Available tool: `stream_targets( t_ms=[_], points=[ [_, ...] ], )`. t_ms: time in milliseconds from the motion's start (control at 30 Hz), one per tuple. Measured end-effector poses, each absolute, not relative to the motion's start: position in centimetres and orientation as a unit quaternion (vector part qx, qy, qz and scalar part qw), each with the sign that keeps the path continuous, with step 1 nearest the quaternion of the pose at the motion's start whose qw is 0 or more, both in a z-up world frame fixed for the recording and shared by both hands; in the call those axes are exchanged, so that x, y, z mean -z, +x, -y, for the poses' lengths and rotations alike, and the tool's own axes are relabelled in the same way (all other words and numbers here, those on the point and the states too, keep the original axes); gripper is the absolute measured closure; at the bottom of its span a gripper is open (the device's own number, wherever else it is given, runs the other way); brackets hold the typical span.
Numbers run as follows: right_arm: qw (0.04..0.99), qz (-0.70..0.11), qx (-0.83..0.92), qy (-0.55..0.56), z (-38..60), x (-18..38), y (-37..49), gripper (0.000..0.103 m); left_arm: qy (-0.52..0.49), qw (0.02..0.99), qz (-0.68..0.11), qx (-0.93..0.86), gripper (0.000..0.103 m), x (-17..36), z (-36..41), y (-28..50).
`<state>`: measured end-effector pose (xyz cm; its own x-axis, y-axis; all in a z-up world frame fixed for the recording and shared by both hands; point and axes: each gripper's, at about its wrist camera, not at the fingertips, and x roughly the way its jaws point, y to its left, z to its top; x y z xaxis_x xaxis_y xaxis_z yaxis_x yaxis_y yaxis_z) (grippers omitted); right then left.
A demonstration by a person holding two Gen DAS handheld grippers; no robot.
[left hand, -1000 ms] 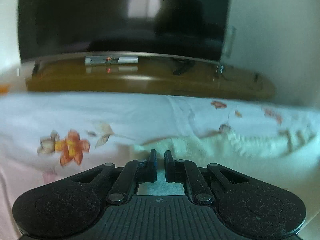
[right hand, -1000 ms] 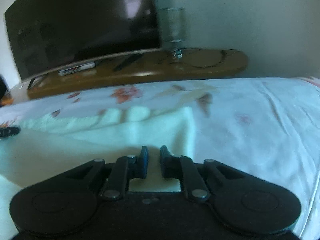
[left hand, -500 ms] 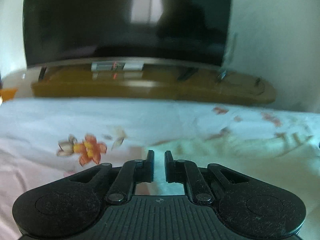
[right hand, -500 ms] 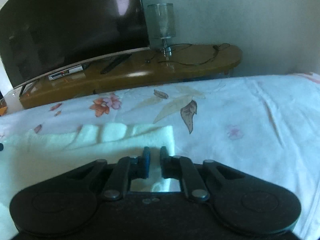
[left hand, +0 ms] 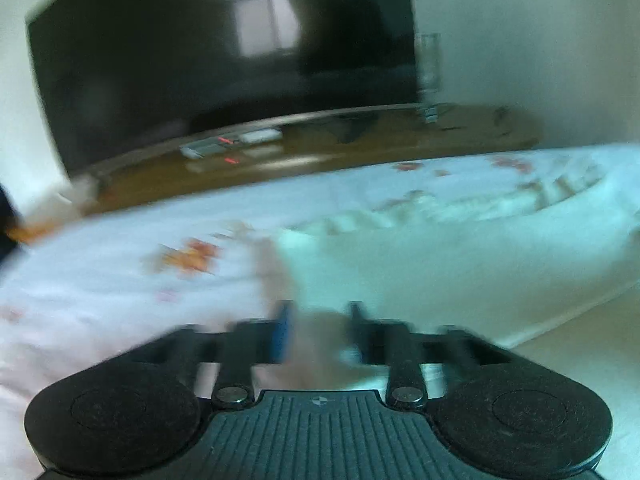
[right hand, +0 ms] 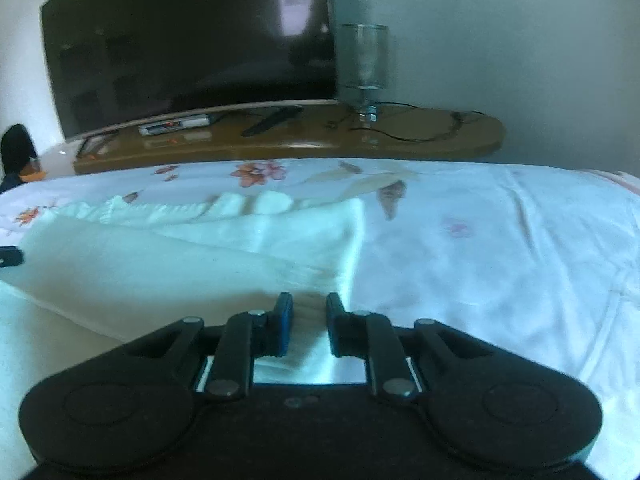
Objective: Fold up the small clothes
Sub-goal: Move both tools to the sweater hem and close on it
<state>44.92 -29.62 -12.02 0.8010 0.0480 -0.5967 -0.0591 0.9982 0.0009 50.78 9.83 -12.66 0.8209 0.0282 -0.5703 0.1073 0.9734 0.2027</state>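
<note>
Floral bedsheet, pale garment, no legible writing, both grippers' jaws just opened, empty.

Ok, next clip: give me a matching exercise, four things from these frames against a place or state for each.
Things:
1. pale white folded garment
2. clear stemmed glass
3. large black television screen
4. left gripper

Places or states:
A. stands on the brown wooden shelf, right of the screen
B. jaws apart, blurred
C. lies on the white flowered bedsheet
D. behind the shelf, dark

Pairs: 1-C, 2-A, 3-D, 4-B
</note>
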Motion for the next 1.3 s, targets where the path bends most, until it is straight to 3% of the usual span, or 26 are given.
stream_targets(
  t_ms=[67,133,233,400,600,633,700,733,1067,1300],
  points=[
    [0.953,-0.300,-0.045,0.000,29.6,11.2,43.5,0.080,0.113,0.950,-0.291,0.025,0.036,12.2,-9.8,50.2],
    [0.944,-0.327,-0.040,-0.004,29.5,12.3,43.6,0.080,0.119,0.932,-0.341,0.020,0.037,13.5,-9.5,51.3],
    [0.939,-0.340,-0.031,0.039,30.8,12.7,44.1,0.078,0.098,0.933,-0.347,0.002,0.037,12.0,-10.0,50.8],
    [0.934,-0.334,-0.069,0.103,33.2,10.2,40.4,0.078,0.049,0.939,-0.338,0.029,0.037,9.9,-11.5,44.0],
    [0.913,-0.362,-0.099,0.162,36.8,10.6,31.0,0.077,-0.029,0.920,-0.387,0.058,0.037,11.2,-14.9,34.9],
    [0.906,-0.372,-0.108,0.173,37.3,11.0,28.9,0.077,-0.056,0.915,-0.393,0.068,0.037,11.5,-15.8,33.4],
    [0.895,-0.385,-0.122,0.191,38.2,11.3,25.3,0.077,-0.109,0.903,-0.406,0.086,0.058,12.1,-17.7,30.5],
    [0.890,-0.392,-0.122,0.200,38.5,11.6,23.6,0.078,-0.128,0.898,-0.410,0.092,0.059,12.5,-18.4,29.0],
    [0.825,-0.434,-0.142,0.335,38.4,13.7,10.2,0.084,-0.347,0.810,-0.435,0.187,0.060,17.0,-21.4,17.8],
    [0.796,-0.415,-0.159,0.410,38.3,15.3,8.7,0.085,-0.368,0.803,-0.421,0.207,0.060,18.1,-20.9,17.4]
  ],
)
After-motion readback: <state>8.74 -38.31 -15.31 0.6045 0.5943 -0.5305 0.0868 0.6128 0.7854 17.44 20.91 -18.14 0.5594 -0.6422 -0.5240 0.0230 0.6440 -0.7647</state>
